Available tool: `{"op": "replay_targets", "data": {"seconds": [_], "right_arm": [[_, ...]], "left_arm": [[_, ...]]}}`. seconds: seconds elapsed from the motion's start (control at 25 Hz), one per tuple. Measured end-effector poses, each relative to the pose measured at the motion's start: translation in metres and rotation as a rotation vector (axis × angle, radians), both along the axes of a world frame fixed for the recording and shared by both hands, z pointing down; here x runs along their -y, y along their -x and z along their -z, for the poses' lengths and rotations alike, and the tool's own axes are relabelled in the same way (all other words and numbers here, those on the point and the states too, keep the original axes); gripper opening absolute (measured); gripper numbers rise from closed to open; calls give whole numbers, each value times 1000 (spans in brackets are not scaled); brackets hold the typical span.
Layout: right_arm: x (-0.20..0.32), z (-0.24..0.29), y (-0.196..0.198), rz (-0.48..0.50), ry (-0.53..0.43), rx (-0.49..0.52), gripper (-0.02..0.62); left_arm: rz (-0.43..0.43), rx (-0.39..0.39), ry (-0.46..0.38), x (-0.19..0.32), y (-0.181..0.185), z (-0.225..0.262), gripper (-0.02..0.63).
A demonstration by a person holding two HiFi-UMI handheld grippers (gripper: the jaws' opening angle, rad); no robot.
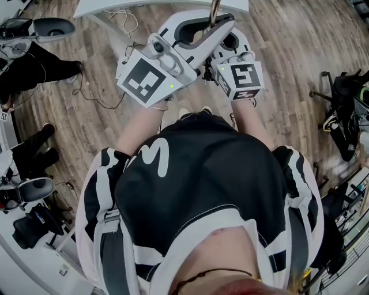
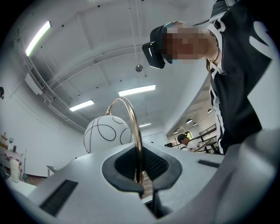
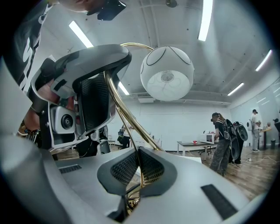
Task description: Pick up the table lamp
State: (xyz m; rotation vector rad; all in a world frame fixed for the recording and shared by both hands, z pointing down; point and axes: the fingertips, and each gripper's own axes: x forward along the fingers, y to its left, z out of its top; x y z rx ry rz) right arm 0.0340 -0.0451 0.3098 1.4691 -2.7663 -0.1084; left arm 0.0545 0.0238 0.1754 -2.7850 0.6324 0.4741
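Observation:
The table lamp has a thin curved gold stem (image 2: 136,131) and a white globe shade (image 2: 107,133) drawn over with black lines. My left gripper (image 2: 140,179) is shut on the stem, which rises between its dark pads and arcs over to the globe. My right gripper (image 3: 139,175) is also shut on the gold stem (image 3: 127,118), lower down, with the globe (image 3: 167,73) hanging above. The left gripper's body (image 3: 83,87) shows close by on the left of the right gripper view. In the head view both grippers, left (image 1: 216,31) and right (image 1: 228,52), meet in front of the person around the stem (image 1: 214,8).
Wooden floor (image 1: 288,34) lies below, with a white table edge (image 1: 115,6) and loose cables (image 1: 115,23) ahead. A seated person's legs (image 1: 34,66) are at the left and a black chair (image 1: 346,115) at the right. People (image 3: 221,140) stand by a table (image 3: 192,144) across the room.

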Motion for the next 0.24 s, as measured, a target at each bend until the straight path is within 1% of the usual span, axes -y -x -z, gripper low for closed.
{"op": "replay_targets", "data": {"seconds": [0.24], "right_arm": [[0, 1, -4, 2, 1, 4, 14]], "left_arm": [[-3, 5, -2, 0, -5, 1, 0]]}}
